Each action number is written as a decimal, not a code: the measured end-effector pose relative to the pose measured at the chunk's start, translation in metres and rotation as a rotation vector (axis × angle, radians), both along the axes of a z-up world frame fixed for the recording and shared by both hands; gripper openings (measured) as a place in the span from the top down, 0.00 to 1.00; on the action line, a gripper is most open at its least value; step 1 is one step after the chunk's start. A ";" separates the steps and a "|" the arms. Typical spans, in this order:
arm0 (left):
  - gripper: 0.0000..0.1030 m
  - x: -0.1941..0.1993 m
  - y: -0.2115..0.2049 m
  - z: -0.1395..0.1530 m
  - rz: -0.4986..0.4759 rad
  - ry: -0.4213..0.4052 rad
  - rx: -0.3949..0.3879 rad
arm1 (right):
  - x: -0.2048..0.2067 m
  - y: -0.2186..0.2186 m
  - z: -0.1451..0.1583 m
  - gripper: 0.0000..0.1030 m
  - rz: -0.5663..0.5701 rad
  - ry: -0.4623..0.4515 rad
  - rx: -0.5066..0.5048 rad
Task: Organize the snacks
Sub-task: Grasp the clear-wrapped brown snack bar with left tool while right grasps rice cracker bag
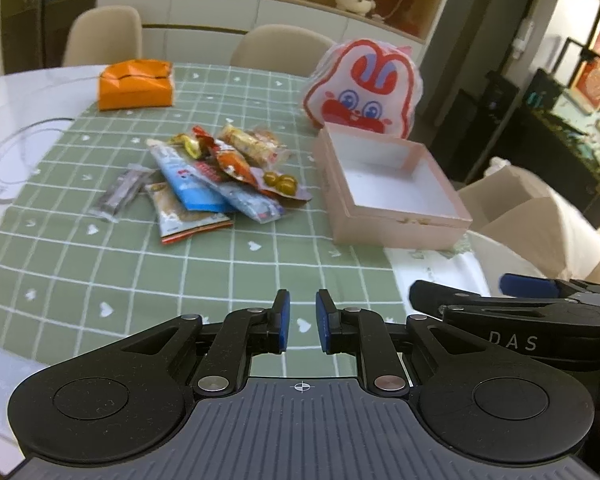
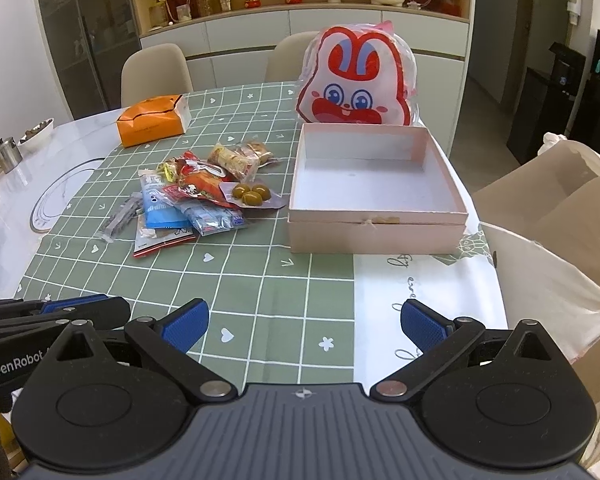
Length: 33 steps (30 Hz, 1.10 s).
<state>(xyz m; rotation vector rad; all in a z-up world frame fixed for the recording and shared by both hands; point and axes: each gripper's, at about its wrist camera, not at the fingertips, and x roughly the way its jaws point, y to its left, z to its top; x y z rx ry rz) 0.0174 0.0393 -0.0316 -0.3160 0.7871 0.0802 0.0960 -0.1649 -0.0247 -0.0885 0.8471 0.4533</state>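
Two wrist views, same table (image 2: 80,136)

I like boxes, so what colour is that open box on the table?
The box is pale pink outside and white inside, seen best from the right wrist camera.

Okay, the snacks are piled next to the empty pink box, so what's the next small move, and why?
Probably bring the open right tongs forward to the olive packet. It lies at the pile's edge nearest the pink box, which is empty. Both tongs hold nothing, and the left tongs are shut.
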 end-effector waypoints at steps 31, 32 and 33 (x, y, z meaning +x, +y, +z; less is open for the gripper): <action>0.71 0.154 0.236 -0.098 -0.208 0.079 0.158 | 0.061 0.210 -0.069 0.01 0.310 0.085 0.012; 0.70 0.149 0.239 -0.097 -0.213 0.087 0.151 | 0.065 0.219 -0.075 0.01 0.326 0.096 0.014; 0.71 0.143 0.244 -0.096 -0.209 0.096 0.138 | 0.070 0.227 -0.080 0.01 0.333 0.103 0.010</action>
